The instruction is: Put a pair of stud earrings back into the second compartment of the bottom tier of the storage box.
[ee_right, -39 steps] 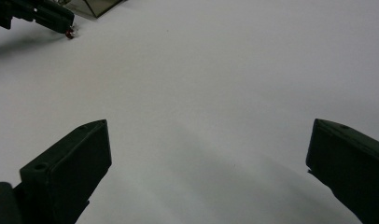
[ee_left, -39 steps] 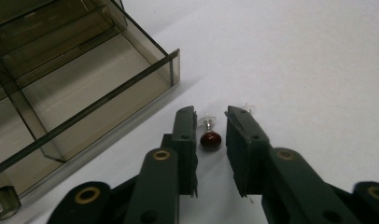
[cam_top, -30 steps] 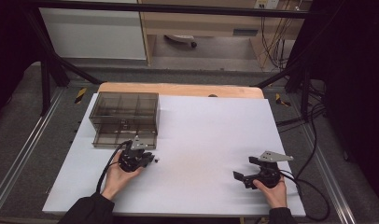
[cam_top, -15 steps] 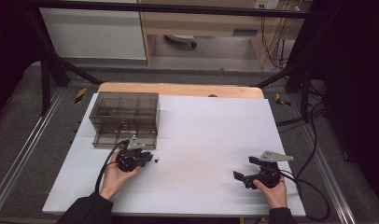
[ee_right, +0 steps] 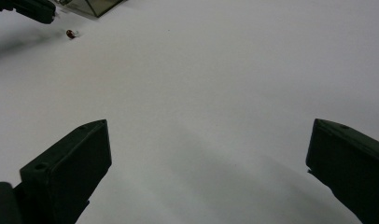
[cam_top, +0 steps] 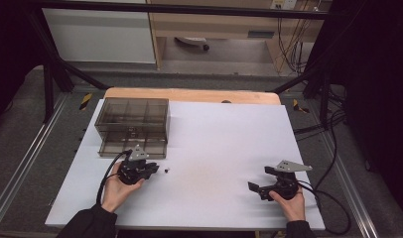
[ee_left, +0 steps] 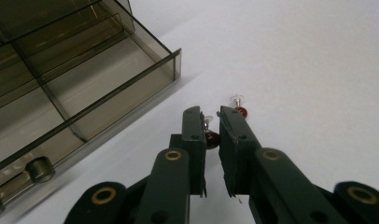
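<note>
We see the left gripper (ee_left: 210, 122) closed on a red pushpin (ee_left: 211, 136), just beside the open drawer (ee_left: 85, 88) of the smoky plastic box; a second pushpin (ee_left: 240, 110) lies by its tip. The right gripper (ee_right: 208, 172) gapes wide, holding nothing, resting on the white table (ee_right: 225, 70).
</note>
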`<state>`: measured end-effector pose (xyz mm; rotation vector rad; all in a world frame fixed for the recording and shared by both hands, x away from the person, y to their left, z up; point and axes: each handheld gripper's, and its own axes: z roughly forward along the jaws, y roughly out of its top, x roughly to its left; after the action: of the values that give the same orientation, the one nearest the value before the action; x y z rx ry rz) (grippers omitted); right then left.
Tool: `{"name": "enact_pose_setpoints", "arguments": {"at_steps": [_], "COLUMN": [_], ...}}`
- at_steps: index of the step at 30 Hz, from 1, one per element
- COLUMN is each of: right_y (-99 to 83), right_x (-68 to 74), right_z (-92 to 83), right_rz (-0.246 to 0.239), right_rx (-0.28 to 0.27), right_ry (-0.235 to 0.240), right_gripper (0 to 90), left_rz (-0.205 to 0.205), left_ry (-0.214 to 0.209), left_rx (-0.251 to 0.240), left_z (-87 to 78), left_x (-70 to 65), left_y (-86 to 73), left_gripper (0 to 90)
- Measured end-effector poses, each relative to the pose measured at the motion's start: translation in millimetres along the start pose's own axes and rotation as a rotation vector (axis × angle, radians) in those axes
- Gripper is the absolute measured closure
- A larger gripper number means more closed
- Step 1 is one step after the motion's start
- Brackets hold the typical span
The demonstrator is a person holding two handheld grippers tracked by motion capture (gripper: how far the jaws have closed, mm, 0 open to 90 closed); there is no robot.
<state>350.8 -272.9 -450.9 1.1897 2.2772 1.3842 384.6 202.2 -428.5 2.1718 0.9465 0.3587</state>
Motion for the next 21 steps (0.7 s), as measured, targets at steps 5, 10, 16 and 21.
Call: {"name": "enact_pose_setpoints", "arguments": {"at_steps": [5, 10, 16, 21], "right_y": [0.0, 0.0, -0.1, -0.2], "right_x": [0.2, 0.3, 0.2, 0.4], "right_z": [0.3, 0.1, -0.1, 0.2], "right_rz": [0.003, 0.003, 0.000, 0.002], "right_rx": [0.000, 0.001, 0.000, 0.002], "right_ry": [0.000, 0.000, 0.001, 0.000], "right_gripper": [0.8, 0.8, 0.8, 0.8], "left_rz": [-0.017, -0.022, -0.023, -0.034], "left_ry": [0.000, 0.004, 0.010, 0.011], "left_rx": [0.001, 0.002, 0.000, -0.007], "left_z": [-5.7, -10.4, -18.3, -25.4], "left_x": [2.5, 3.6, 5.9, 9.2], "left_y": [-1.3, -0.6, 1.0, 2.9], "left_gripper": [80.4, 80.4, 80.4, 80.4]}}
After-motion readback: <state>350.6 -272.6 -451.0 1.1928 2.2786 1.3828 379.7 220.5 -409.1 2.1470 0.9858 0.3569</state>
